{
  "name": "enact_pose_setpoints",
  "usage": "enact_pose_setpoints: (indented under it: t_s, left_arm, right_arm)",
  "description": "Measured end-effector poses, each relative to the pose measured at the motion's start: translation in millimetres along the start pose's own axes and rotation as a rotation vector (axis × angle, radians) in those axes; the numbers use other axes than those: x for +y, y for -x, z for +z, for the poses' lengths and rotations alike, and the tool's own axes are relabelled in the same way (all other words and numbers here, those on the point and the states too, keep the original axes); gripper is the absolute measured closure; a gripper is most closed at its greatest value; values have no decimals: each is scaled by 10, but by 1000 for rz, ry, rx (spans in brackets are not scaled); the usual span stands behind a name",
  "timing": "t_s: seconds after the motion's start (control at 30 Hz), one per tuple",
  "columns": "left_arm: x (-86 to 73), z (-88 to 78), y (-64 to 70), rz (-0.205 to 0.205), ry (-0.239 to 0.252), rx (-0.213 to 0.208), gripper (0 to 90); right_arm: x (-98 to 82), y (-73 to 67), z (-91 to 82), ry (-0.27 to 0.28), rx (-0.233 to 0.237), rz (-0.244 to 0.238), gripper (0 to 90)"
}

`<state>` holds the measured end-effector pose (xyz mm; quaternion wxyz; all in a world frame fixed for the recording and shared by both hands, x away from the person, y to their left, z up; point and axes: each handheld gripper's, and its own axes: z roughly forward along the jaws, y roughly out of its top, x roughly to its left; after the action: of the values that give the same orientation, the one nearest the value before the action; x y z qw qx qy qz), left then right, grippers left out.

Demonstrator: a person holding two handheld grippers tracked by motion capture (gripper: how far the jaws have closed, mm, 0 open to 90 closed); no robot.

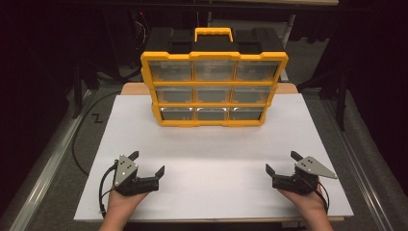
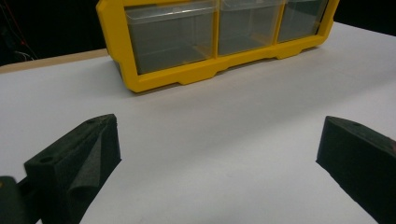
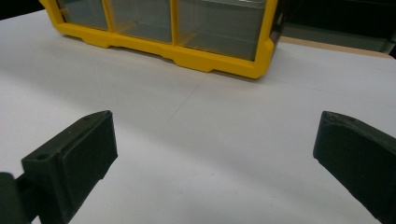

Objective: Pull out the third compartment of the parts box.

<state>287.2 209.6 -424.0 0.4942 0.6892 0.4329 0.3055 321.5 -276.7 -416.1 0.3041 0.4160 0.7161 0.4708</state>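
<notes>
A yellow and black organizer case [image 1: 214, 89] with nine clear drawers stands upright at the far middle of the white table [image 1: 211, 159]. Its handle [image 1: 213, 33] points up. My left gripper [image 1: 147, 162] rests low near the front left, open, nothing between its jaws. My right gripper [image 1: 281, 161] sits near the front right, also open and empty. In the left gripper view the case's bottom row of drawers [image 2: 217, 32] lies ahead past the wide-apart jaws of my left gripper [image 2: 219, 154]. The right gripper view shows the same row [image 3: 168, 23] ahead of my right gripper [image 3: 215, 154].
Bare white tabletop [image 1: 211, 144] stretches between the grippers and the case. A black cable [image 1: 79, 139] loops off the table's left side over grey floor. Dark surroundings and a metal rail [image 1: 43, 163] border the left.
</notes>
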Motion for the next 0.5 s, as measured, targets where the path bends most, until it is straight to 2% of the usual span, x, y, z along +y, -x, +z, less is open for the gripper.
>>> enact_pose_setpoints:
  t_s: [0.1,0.4,0.5]
  left_arm:
    - [-13,2,-14,-15,11,0,6]
    - [5,-13,9,-8,46,-20,5]
    - [0,3,10,-7,38,-25,6]
  right_arm:
    - [-3,22,9,5,-9,2,10]
    - [2,3,50,-5,-28,-7,10]
    - [20,-13,93,-10,-39,-20,10]
